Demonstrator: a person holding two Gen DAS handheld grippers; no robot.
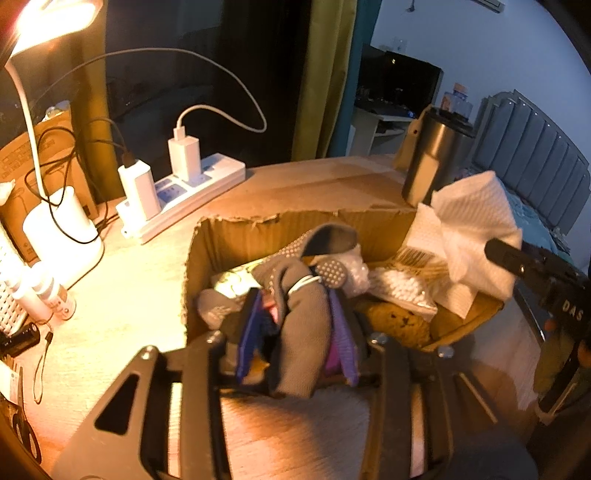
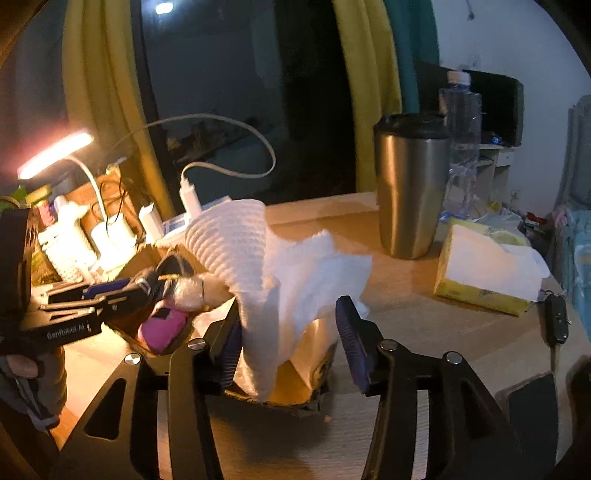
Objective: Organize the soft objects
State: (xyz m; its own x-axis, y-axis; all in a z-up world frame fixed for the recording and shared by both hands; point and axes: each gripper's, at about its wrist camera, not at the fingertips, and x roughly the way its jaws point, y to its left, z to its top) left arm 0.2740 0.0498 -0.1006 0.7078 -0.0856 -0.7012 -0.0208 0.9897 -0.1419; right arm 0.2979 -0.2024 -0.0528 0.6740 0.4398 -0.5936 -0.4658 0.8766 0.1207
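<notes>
- My left gripper (image 1: 297,332) hangs over the near edge of the box (image 1: 236,236), its purple pads (image 1: 341,328) either side of a grey sock (image 1: 303,325).
- The pads lie against the sock, but I cannot tell whether they press it or just flank it; the sock's lower end droops below them, outside the box wall.
- The sock has rows of pale grip dots (image 1: 330,271) on its sole, and its upper part rests on the heap inside the box.
- In the heap I see a clear bag (image 1: 402,291) of small white bits, a yellow dark-spotted thing (image 1: 399,321) and something pale (image 1: 216,306) at the left.
- My right gripper (image 2: 291,343) stands wide above the box's other end, with a white towel (image 2: 266,266) between the pads.
- The towel brushes the left pad (image 2: 231,354) only; the right pad (image 2: 352,347) is clear of it, so nothing is clamped.
- The towel drapes down into the box, with a rolled, ribbed fold sticking up at the top.
- From the right view, a pink thing (image 2: 162,328) shows at the box's edge below my left gripper.
- On the table (image 1: 129,295) behind the box: a steel cup (image 2: 410,188), a water bottle (image 2: 460,140), a tissue pack (image 2: 484,273) and a key (image 2: 556,321).
- To the left are a lit lamp (image 1: 55,22) and a power strip (image 1: 192,192) with chargers plugged in.
</notes>
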